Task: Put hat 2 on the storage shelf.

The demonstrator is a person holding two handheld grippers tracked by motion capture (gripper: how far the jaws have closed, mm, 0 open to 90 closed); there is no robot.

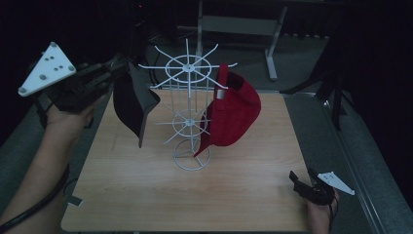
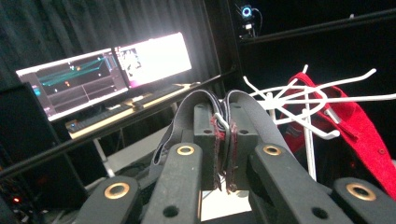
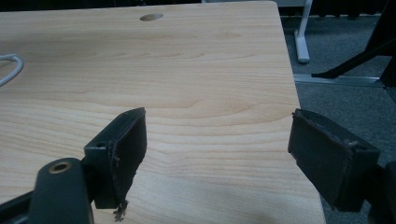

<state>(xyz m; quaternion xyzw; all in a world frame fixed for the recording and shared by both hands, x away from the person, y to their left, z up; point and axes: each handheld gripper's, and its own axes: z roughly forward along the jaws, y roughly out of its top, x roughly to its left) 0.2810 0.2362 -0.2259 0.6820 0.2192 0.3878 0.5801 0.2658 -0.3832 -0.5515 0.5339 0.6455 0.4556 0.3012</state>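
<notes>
A black cap [image 1: 131,100] with a grey strap hangs beside a white wire rack [image 1: 189,105], which carries a red cap [image 1: 234,111]. The table [image 1: 195,195] is pale wood with visible grain. The left gripper [image 1: 117,66] and right gripper [image 1: 297,179] are black, each with a light grey plate.

So the black cap [image 1: 130,100] is up in the air off the table, hanging just left of the white wire rack [image 1: 189,109]. It dangles crown-down with the brim pointing toward the tabletop, and its grey strap [image 2: 219,105] (the adjuster band at the back) is looped up at the top, right by one of the rack's upper hook tips. The rack stands upright around the middle of the wooden table, two tiers of spoke-like hooks on a ring base. A red cap [image 1: 234,112] already hangs on its right side.
</notes>
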